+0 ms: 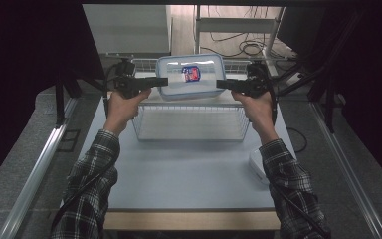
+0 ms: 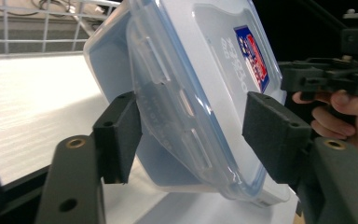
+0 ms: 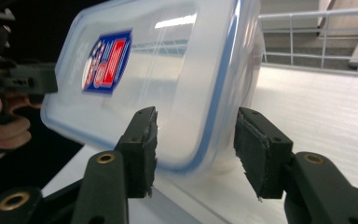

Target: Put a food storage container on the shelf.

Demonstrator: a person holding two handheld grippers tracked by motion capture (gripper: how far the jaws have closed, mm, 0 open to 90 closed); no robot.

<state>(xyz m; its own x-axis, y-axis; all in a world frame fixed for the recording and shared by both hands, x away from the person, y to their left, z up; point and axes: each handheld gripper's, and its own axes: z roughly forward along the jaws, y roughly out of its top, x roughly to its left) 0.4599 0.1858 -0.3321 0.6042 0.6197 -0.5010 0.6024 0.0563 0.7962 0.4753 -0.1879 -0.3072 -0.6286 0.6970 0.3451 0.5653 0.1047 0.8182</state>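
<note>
Plaid sleeves come up from the bottom of the high view, each hand holding a gripper at either short end of a clear plastic box (image 1: 191,75) with a blue-edged lid and a red-and-blue label. It sits tilted, lid facing back toward the person, on the far part of the table (image 1: 189,169), just beyond a wire basket (image 1: 191,123).

From the left gripper (image 1: 162,81), the box's left end lies between the two black pads: one pad (image 2: 119,135) sits just beside the box's base side, possibly touching it, while the other (image 2: 272,130) stands apart from the lid, with a gap showing. The jaws are released, not clamping.

From the right gripper (image 1: 222,83), the right end of the box sits between the pads. The near pad (image 3: 142,149) overlaps the lid face and may rest against it; the far pad (image 3: 258,149) stands off the base side with table surface visible between. Whether this gripper presses on the box is hard to say; it looks loose.

A small white object (image 1: 257,164) lies at the table's right edge, by the right sleeve.
</note>
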